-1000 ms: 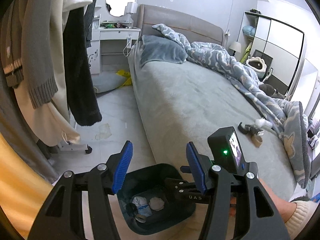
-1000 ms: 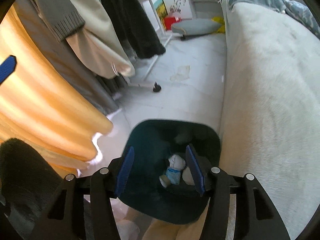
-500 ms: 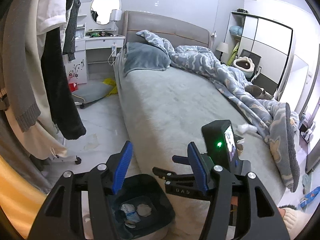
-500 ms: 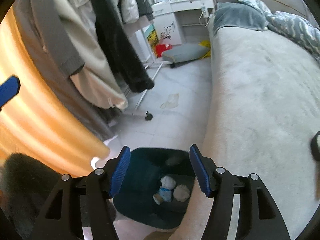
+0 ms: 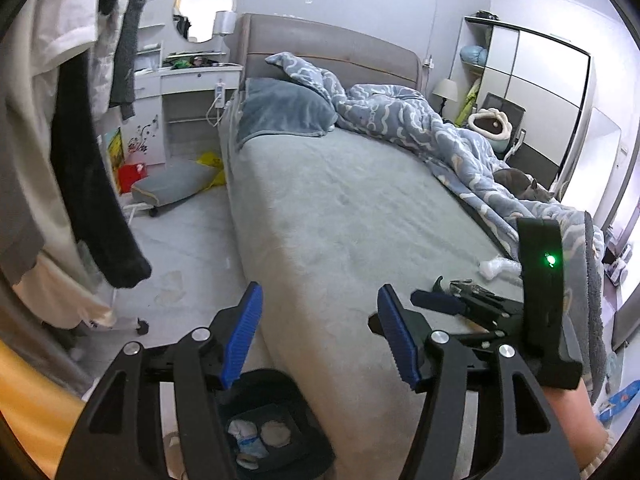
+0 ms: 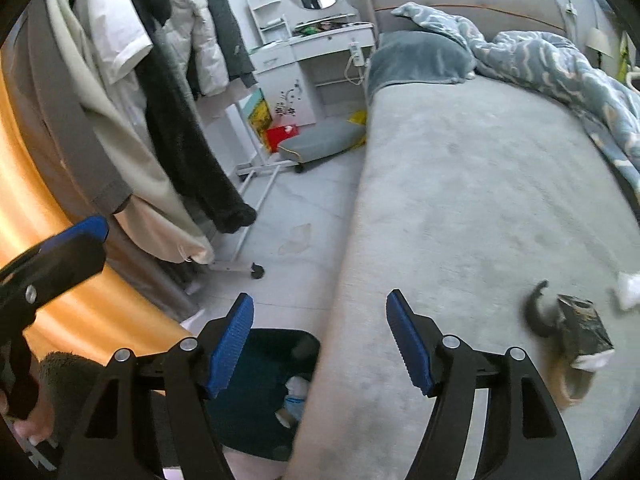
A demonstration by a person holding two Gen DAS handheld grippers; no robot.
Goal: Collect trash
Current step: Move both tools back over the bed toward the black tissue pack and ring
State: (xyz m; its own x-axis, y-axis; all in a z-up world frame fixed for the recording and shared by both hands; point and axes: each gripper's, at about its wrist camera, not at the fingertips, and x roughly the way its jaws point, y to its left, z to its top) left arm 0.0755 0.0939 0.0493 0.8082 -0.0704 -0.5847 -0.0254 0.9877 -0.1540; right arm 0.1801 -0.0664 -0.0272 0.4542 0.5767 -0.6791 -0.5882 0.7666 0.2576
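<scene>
My left gripper [image 5: 320, 336] hovers over the near edge of the grey bed [image 5: 340, 208], its jaws opening with nothing between them. Below it stands the dark trash bin [image 5: 308, 408] with white wads [image 5: 244, 432] inside. My right gripper [image 6: 320, 340] is also opening and empty, above the bin [image 6: 260, 352] and the bed's edge. On the bed to its right lie a dark carton [image 6: 584, 328], a black curved piece [image 6: 538, 308] and a white crumpled wad [image 6: 628, 288]. The left wrist view shows that wad [image 5: 498, 268] beyond the right gripper [image 5: 448, 300].
Coats on a wheeled clothes rack [image 6: 168, 120] fill the left side, beside an orange curtain [image 6: 40, 200]. A grey floor cushion [image 6: 320, 140] and a white dressing table [image 5: 188, 92] stand at the far end. A blue quilt [image 5: 420, 120] and a cat [image 5: 520, 184] are on the bed.
Both grippers have risen from over the bin toward the bed and their jaws have widened. The carton and other bits on the bed have come into the right wrist view.
</scene>
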